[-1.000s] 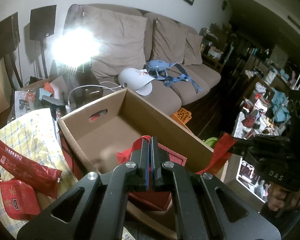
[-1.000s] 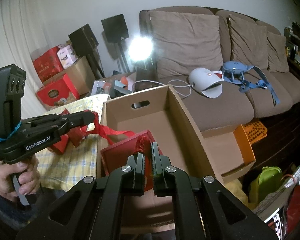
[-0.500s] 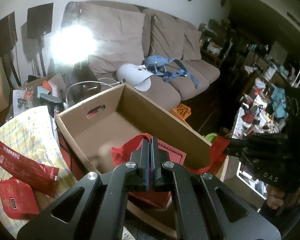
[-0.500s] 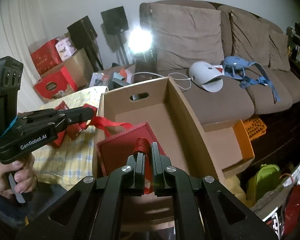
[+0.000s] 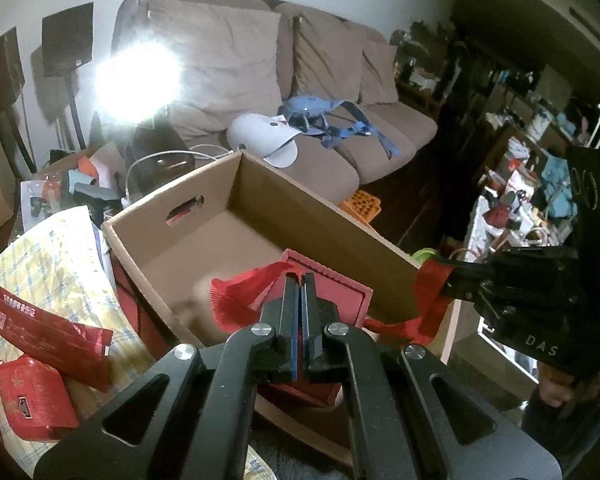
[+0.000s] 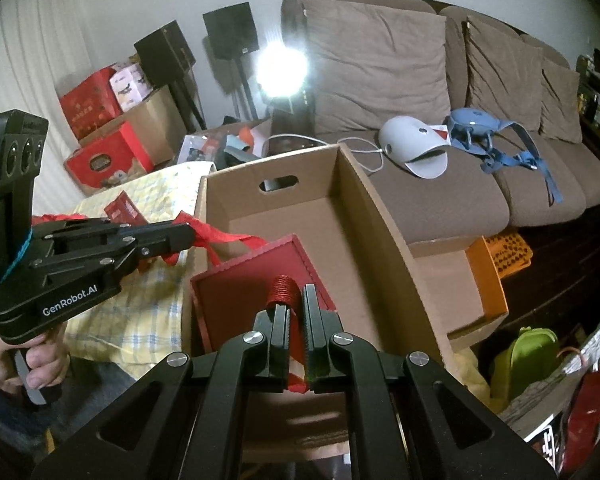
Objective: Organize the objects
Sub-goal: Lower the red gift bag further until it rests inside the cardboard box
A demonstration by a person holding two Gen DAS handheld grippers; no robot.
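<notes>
- The cardboard box [image 6: 380,248] stands open in front of the sofa [image 6: 440,92] and serves as the landmark here.
- A red gift box [image 6: 256,292] hangs tilted at the near end of the cardboard box, partly inside its walls.
- Left gripper [image 5: 299,280] — jaws pinched together on the red ribbon [image 5: 240,300], which runs from the gift box over the near-left rim of the cardboard box.
- Right gripper [image 6: 296,300] — jaws clamped on the red ribbon's other end, a twisted red strip, just above the gift box.
- Red packets [image 5: 48,316] lie on a yellow checked cloth [image 5: 56,248] left of the cardboard box.
</notes>
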